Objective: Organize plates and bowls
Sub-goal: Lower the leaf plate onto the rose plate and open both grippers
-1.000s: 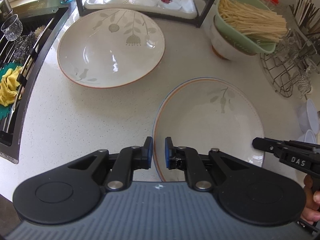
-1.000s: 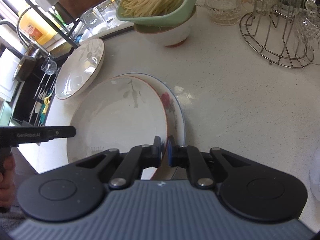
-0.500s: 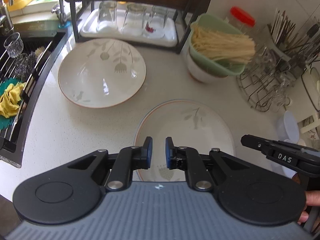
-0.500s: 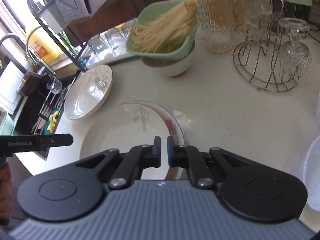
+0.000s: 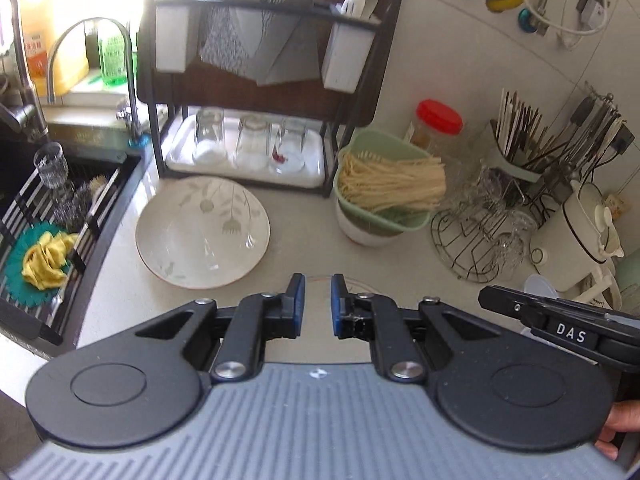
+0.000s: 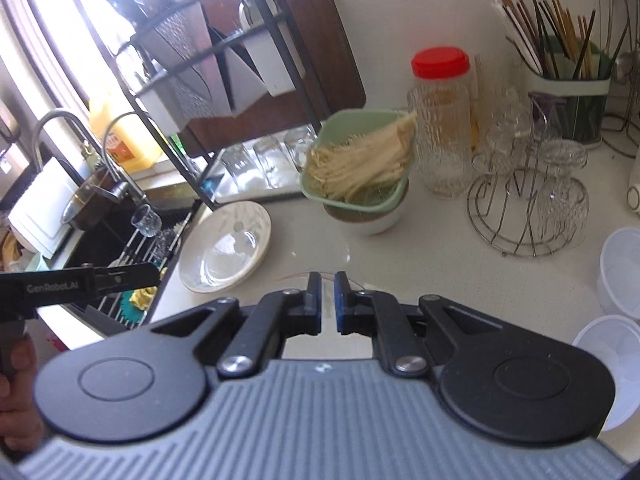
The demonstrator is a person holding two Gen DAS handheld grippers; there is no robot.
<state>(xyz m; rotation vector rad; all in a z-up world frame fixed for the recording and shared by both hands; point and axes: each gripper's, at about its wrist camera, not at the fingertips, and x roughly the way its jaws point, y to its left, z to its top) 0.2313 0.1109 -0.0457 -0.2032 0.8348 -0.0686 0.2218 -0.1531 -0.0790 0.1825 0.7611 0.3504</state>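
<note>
The white worktop (image 5: pixel 132 312) fills the middle of both frames. A big leaf-patterned plate (image 5: pixel 202 232) lies on it, left of centre, near the sink. Another plate's rim (image 5: pixel 320 280) peeks out at the jaws, maybe two stacked. The left gripper (image 5: pixel 318 306) is closed and empty. The right gripper (image 6: pixel 328 304) is closed and empty too.

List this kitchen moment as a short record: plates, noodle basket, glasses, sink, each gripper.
large plate: leaf-pattern plate flat on the counter, beside the sink
second plate: only a rim sliver shows between the left gripper's fingers
noodle basket: green basket of noodles on a white bowl
glasses: three upturned glasses on the rack's white tray
sink: yellow cloth on the sink rack
left gripper: shut, holding nothing
right gripper: shut, holding nothing
</note>
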